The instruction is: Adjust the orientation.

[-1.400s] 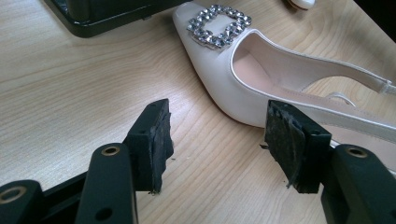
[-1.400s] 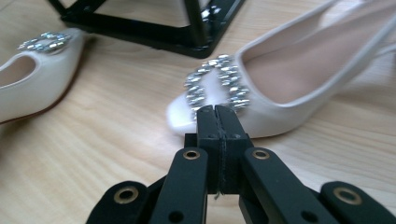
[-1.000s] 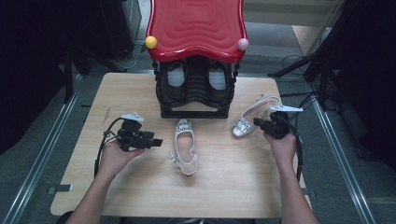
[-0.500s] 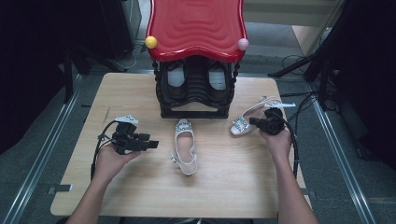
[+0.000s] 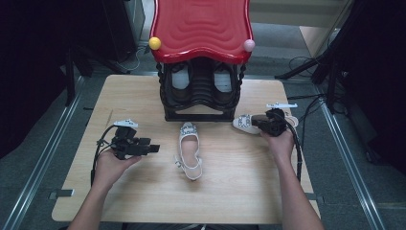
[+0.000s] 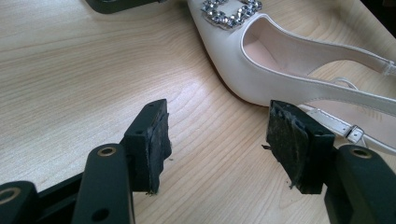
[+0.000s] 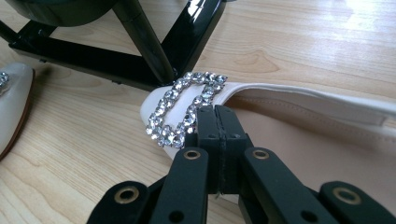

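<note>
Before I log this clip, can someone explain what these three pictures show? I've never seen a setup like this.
A person sits at a wooden table and holds a hand-held two-jaw gripper in each hand; no robot arm is involved. The high view looks down from above. The other two come from cameras riding on the grippers, looking along their black jaws.

On the table stands a black shoe rack with a red top, and two white shoes with sparkly buckles lie in front of it. The left gripper is open, beside the middle shoe and not touching it. The right gripper is shut on the upper edge of the right shoe, just behind its buckle.
</note>
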The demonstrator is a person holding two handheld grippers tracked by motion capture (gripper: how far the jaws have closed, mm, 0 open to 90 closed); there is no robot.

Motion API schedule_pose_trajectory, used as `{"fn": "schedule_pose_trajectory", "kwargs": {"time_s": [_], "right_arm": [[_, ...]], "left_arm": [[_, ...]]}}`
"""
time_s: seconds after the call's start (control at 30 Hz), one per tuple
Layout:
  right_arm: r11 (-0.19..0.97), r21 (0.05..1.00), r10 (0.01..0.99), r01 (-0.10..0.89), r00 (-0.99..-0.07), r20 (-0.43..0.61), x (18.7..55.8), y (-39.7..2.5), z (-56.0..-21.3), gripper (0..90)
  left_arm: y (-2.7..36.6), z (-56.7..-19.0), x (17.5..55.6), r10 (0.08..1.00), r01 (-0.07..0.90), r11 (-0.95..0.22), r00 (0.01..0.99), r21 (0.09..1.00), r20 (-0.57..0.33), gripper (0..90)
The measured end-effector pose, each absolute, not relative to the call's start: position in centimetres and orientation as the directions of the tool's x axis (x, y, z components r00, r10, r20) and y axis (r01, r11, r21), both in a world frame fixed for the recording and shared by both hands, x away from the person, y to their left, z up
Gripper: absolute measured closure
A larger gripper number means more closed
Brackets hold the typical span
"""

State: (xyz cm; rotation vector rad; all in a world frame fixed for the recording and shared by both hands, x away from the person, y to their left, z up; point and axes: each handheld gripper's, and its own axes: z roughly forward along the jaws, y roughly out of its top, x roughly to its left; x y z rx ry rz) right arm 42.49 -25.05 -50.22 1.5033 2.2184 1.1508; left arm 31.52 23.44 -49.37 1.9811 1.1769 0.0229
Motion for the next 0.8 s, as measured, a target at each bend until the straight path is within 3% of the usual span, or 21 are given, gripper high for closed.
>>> {"fn": "schedule_pose_trajectory", "kwargs": {"time_s": [0.53,0.8], "right_arm": [[0.156,0.766,0.896,0.623,-0.416,0.156,41.2,-29.2,-45.9,90.0],[0.143,0.775,0.931,0.616,-0.349,0.105,41.1,-32.2,-45.1,90.0]], "left_arm": [[23.3,-49.3,31.5,0.734,0.721,-0.244,0.575,0.649,-0.362,39.4],[23.2,-49.4,31.5,0.738,0.722,-0.248,0.573,0.646,-0.357,39.4]]}}
